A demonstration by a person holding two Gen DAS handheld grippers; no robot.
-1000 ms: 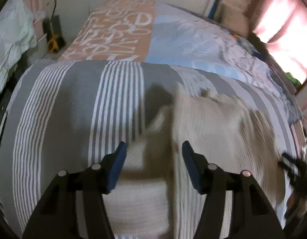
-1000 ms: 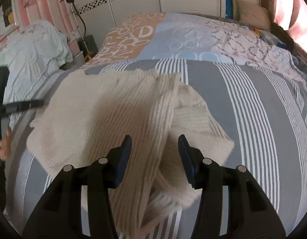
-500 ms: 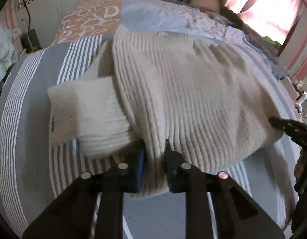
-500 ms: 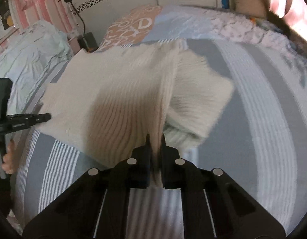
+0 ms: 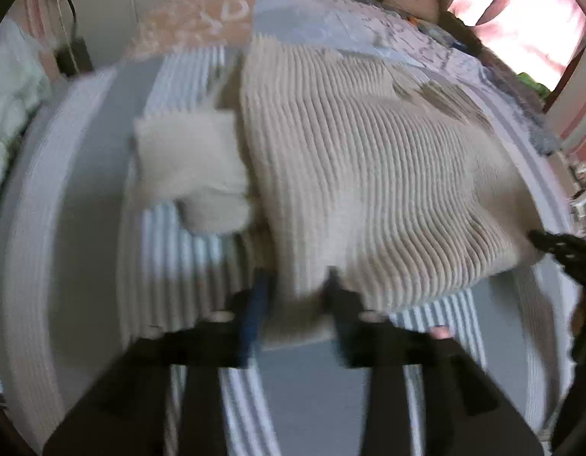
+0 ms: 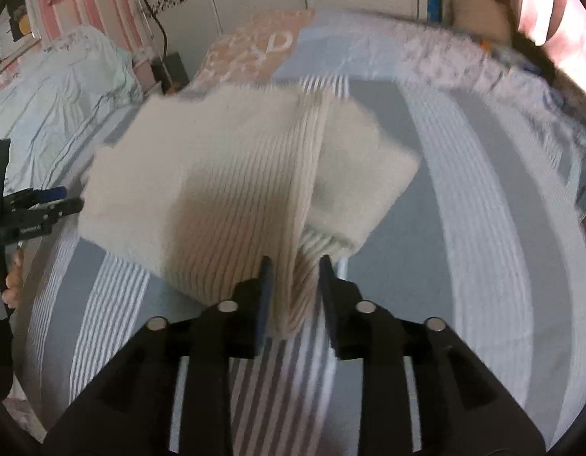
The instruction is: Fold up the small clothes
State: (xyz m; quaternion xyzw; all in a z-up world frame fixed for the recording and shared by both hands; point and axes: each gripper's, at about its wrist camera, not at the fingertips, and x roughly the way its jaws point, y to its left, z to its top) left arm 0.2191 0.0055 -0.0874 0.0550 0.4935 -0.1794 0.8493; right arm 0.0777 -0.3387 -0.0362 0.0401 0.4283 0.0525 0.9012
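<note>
Both grippers parted over the sweater

The cream ribbed knit sweater point(image 5: 369, 174) lay spread on the grey-and-white striped bed cover point(image 6: 483, 228) — its near hem sat between the left gripper point(image 5: 296, 296) and its released fingers, while the right gripper point(image 6: 294, 285) stood spread apart too, a fold of knit between its fingers, unpinched.

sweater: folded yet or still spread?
Partly folded. The cream ribbed sweater lies on the striped bedcover with one sleeve out to the side; both grippers' jaws are apart around its near hem.
</note>
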